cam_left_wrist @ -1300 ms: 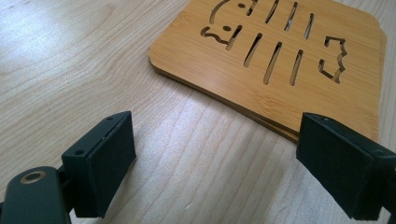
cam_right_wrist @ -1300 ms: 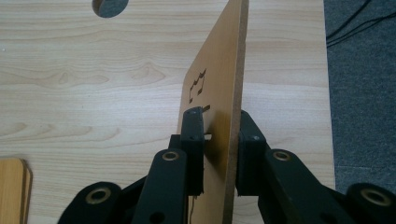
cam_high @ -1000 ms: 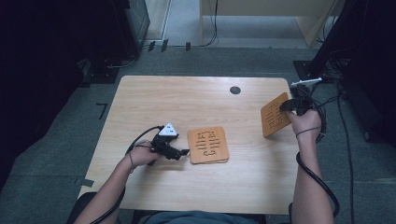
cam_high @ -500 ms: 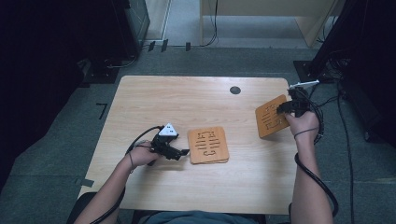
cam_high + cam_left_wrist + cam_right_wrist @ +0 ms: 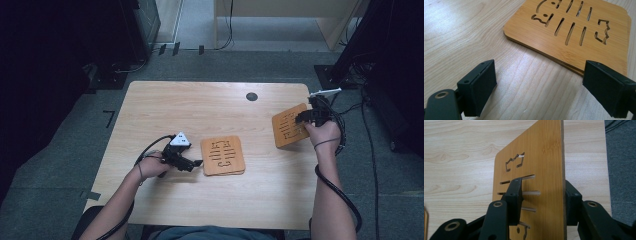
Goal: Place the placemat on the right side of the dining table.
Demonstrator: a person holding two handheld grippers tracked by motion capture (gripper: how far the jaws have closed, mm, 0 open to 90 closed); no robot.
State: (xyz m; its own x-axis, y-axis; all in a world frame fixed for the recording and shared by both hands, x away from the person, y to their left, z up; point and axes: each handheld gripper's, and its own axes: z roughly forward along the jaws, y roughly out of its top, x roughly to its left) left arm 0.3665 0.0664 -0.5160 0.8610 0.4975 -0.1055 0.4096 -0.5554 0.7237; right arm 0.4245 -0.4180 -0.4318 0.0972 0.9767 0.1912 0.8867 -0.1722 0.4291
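A slotted bamboo board (image 5: 286, 127) leans tilted at the table's right edge. It stands between the jaws of my right gripper (image 5: 303, 119). In the right gripper view the board (image 5: 541, 160) shows one jaw before its face and the other behind its edge, and the right gripper (image 5: 544, 182) has a gap far wider than the board. Its jaws have just been opening, with the board loose between them. A stack of two like boards (image 5: 223, 155) lies flat mid-table. My left gripper (image 5: 196, 162) rests open just left of it; in its own view the left gripper (image 5: 540, 67) frames bare wood, the stack (image 5: 574, 32) ahead.
The wooden table (image 5: 200, 110) has a round black cable hole (image 5: 252, 96) at the back right. Cables trail from both grippers. Dark equipment and racks stand on the floor to the left and right of the table.
The board in my right gripper has sunk a little down and to the left and lies flatter near the table. The left hand has not moved.
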